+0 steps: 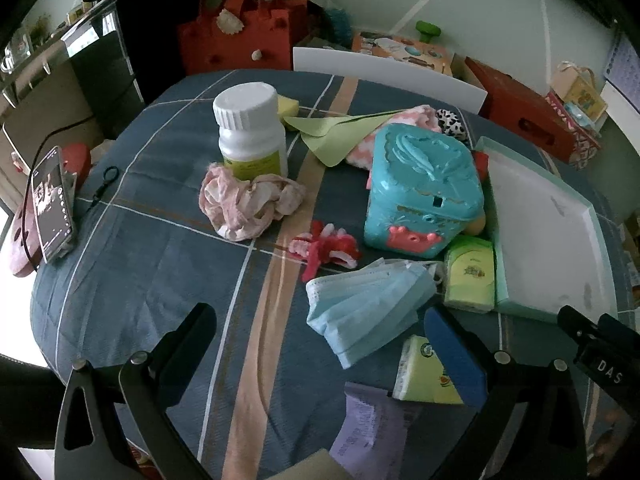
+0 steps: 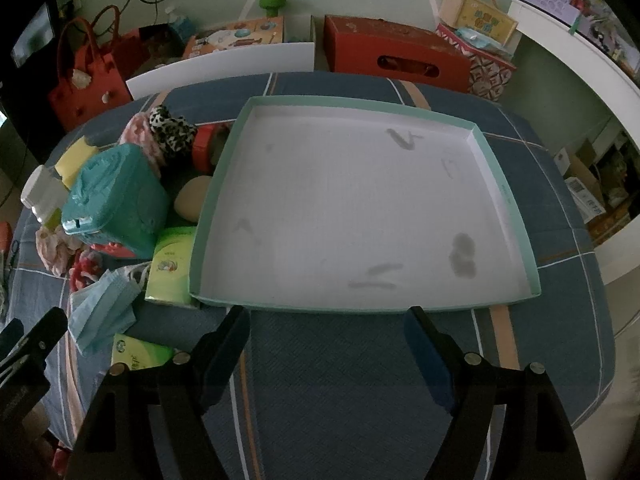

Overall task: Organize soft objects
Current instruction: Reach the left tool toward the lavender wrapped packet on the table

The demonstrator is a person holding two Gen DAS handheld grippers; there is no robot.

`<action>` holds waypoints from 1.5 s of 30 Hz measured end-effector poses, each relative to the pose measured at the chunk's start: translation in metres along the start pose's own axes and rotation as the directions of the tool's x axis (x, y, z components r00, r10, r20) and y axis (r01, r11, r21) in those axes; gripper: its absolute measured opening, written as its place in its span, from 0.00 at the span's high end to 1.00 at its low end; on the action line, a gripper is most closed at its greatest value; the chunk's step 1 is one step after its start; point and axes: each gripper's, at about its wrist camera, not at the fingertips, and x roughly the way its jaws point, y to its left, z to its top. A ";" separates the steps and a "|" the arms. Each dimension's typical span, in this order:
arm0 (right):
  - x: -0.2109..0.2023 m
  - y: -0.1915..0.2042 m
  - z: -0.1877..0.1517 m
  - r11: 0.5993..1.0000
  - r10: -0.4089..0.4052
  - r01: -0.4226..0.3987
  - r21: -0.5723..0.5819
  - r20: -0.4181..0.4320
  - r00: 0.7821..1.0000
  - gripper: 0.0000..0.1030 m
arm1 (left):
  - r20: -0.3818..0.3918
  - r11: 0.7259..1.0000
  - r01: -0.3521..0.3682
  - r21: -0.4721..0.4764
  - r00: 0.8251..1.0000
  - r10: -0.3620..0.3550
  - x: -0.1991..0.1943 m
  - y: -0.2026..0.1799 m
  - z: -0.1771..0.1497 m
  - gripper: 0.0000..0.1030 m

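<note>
My left gripper (image 1: 320, 320) is open and empty above the blue checked tablecloth, just in front of a blue face mask (image 1: 366, 308). Beyond it lie a red and white scrunchie (image 1: 326, 250), a pink crumpled cloth (image 1: 246, 202), a green cloth (image 1: 334, 132) and a pink knitted piece (image 1: 416, 118). My right gripper (image 2: 326, 326) is open and empty just in front of the near rim of a large shallow tray (image 2: 224, 184) with a white floor, which holds nothing. The mask (image 2: 100, 312) lies left of the tray.
A teal plastic box (image 1: 420, 188), a white pill bottle (image 1: 252, 128), green tissue packs (image 1: 470, 274), a yellow sponge (image 1: 288, 105) and a phone (image 1: 52, 204) stand on the table. A red bag (image 1: 240, 36) and red box (image 2: 394, 54) stand behind it.
</note>
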 end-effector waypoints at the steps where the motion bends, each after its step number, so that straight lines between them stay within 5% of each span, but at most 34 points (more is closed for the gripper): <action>1: 0.000 0.000 0.000 1.000 0.001 -0.001 0.001 0.001 1.000 0.20 | 0.000 1.000 0.001 0.002 1.000 -0.001 0.000 -0.001 0.000 0.00; 45: -0.001 0.001 0.002 1.000 0.001 -0.001 0.002 0.000 1.000 0.20 | 0.012 0.999 0.048 -0.017 0.999 -0.047 0.001 0.002 0.005 0.00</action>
